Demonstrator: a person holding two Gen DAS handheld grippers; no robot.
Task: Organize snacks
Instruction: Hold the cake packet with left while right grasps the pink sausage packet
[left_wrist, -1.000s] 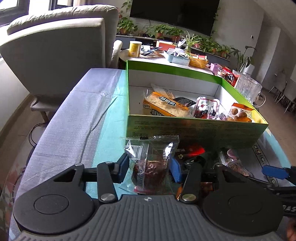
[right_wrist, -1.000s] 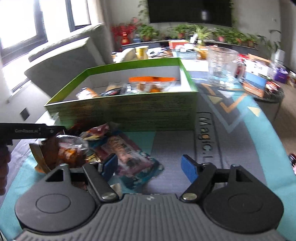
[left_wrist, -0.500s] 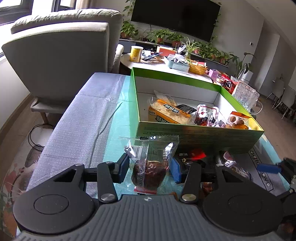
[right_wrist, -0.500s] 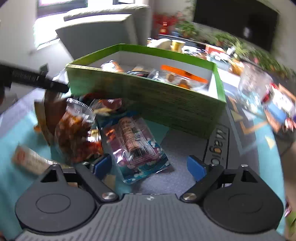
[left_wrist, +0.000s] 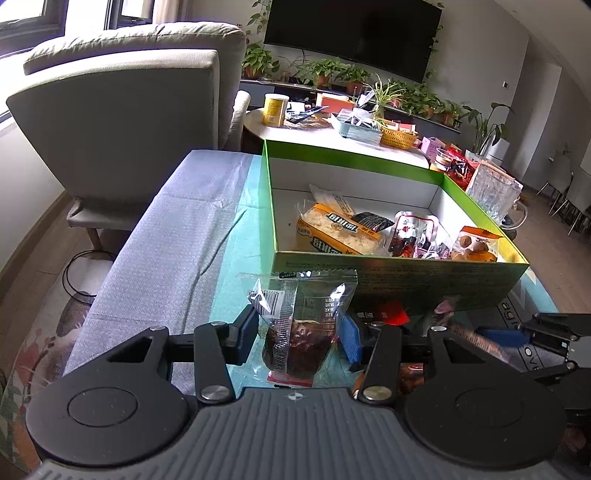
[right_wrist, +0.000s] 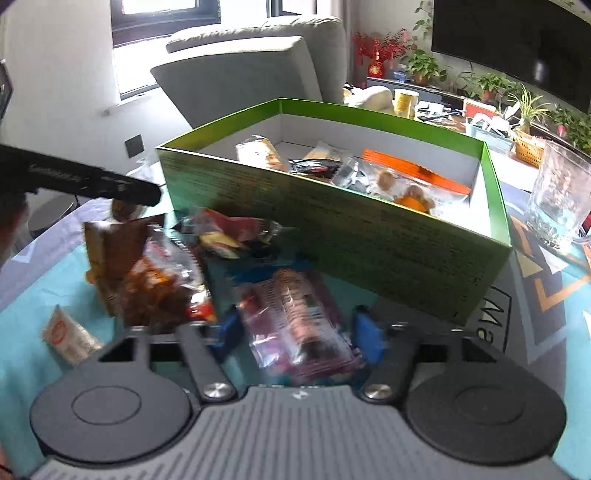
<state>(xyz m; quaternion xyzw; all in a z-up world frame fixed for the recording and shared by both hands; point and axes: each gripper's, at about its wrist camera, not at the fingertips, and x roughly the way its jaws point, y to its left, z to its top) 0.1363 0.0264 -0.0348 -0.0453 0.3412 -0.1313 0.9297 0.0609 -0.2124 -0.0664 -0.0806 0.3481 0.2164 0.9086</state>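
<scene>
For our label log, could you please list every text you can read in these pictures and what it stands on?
"Ma": grey table mat, cut off by the green box.
"agi": same mat, left wrist view.
Green box side print: too small.
Yellow snack pack characters, left gripper lettering: blurred.

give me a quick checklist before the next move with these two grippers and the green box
1. Left gripper shut on the clear packet of dark dried fruit: ok.
2. Packet clear of the table: cannot tell.
3. Green cardboard box open, bare floor at its left end: ok.
4. Right gripper straddles the blue-and-pink snack packet, jaws just closing: ok.
5. Right pads pressing that packet: cannot tell, blurred.
6. Grippers apart: ok.
</scene>
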